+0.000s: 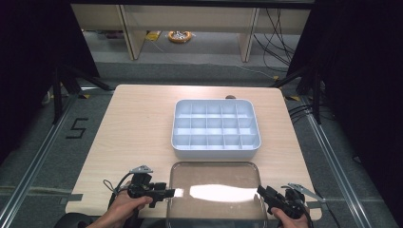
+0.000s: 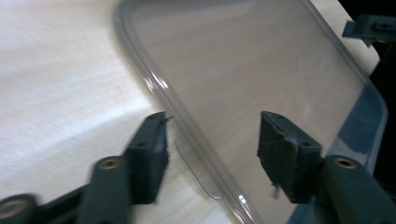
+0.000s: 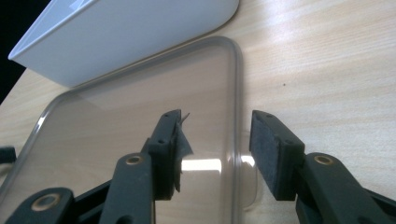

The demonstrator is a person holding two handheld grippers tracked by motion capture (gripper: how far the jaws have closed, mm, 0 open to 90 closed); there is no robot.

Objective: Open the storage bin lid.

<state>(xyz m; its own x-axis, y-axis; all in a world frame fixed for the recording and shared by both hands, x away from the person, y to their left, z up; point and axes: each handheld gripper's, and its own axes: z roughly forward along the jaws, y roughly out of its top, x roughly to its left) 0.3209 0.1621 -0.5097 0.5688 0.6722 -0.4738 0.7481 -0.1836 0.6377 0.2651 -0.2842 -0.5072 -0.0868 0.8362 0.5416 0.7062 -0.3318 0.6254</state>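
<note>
A clear plastic lid [image 1: 214, 190] lies flat on the wooden table near its front edge. Behind it stands a white divided organiser box [image 1: 216, 152] with several empty cells. My left gripper [image 1: 170, 193] sits at the lid's left edge, my right gripper [image 1: 260, 191] at its right edge. In the left gripper view the jaws of the gripper [image 2: 212, 135] stand apart astride the lid's rim [image 2: 187, 126], pads not touching it. In the right gripper view the gripper [image 3: 215, 135] likewise straddles the lid's rim [image 3: 236, 116] with a gap on both sides. The white box [image 3: 130, 28] lies beyond.
Bare tabletop [image 1: 138, 123] stretches left of the box and lid. The lid's front edge reaches the table's front edge. The right gripper [image 2: 369, 25] appears past the lid's far side in the left gripper view. Shelving legs and cables lie on the floor behind the table.
</note>
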